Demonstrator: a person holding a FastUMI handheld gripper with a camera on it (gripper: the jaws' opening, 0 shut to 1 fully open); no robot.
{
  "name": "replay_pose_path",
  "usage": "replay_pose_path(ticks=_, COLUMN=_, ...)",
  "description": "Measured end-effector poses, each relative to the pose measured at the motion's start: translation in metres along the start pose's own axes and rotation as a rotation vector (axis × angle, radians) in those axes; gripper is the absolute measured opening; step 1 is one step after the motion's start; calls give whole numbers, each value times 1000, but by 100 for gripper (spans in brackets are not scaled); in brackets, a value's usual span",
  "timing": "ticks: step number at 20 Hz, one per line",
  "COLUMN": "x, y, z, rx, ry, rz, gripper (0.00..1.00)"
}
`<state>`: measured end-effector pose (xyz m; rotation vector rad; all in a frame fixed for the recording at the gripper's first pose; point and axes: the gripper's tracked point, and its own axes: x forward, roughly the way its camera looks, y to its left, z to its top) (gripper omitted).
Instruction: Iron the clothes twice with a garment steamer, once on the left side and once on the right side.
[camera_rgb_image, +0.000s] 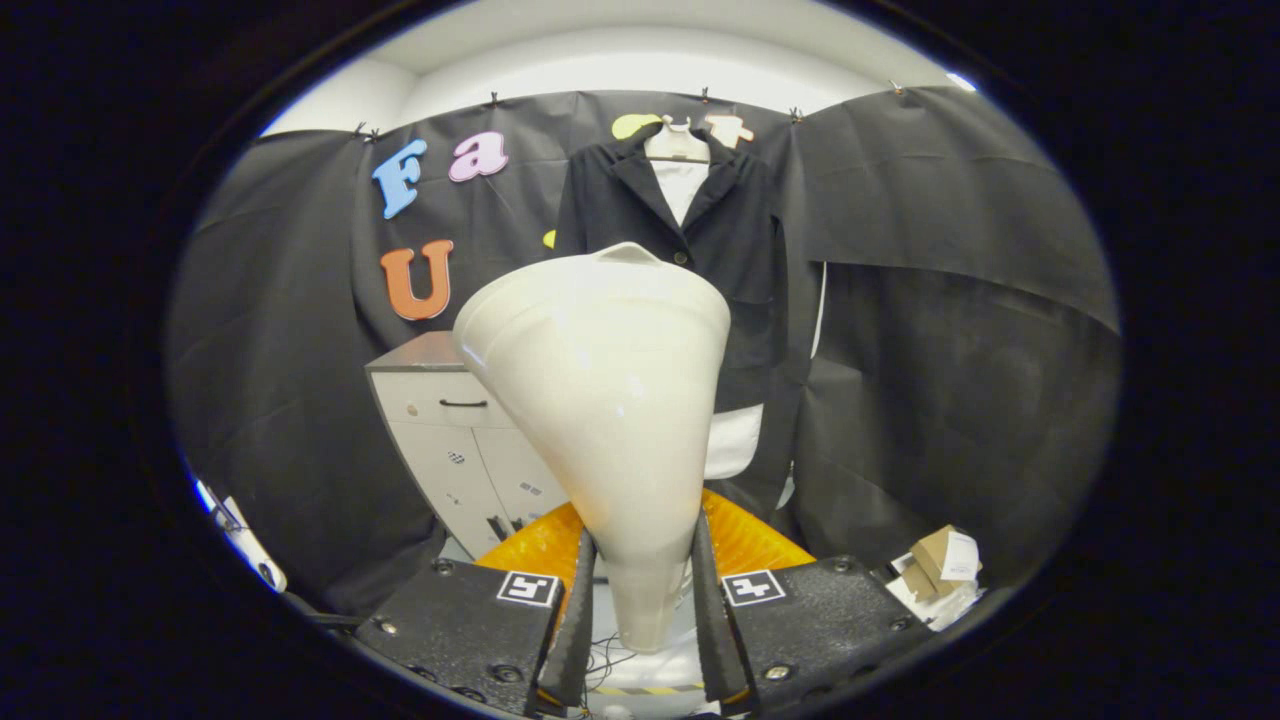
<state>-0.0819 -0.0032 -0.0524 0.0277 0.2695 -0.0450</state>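
The claw (640, 600) is gripping the steamer (600, 400) by its narrow neck, at the lower centre of the frame. Both fingers are pressing on the neck, one on each side, and the cone is widening upward from them to its broad head at mid-frame. The head is facing away from the camera, toward the clothes.

The jacket (740, 260) is hanging on a hanger (677, 143) at the upper centre of the frame, against the booth wall, with a white shirt (682, 185) showing at its collar and below its hem. It is lying beyond the steamer head, well apart from the fingers. The head is covering the jacket's middle and its side toward frame left; the side toward frame right is showing clear. Whether the head is touching the cloth cannot be told from this view; it appears to be standing off.

Judgement: the steamer is in hand and pointed at the garment, so the work is at the approach to a pass, or at the start of one. Which of the two passes is in hand cannot be told. The next move is calling for bringing the head up to the cloth high on one side, then drawing it steadily down that side while keeping the grip firm on the neck.

A cabinet (450, 440) is standing at centre left, beside the jacket. Cardboard boxes (940, 565) are lying at the lower right.
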Motion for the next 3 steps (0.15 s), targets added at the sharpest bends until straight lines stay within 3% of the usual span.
replay_pose_path(ticks=3, x=-6, y=3, z=-4, rx=-3, ry=7, rz=9, gripper=46)
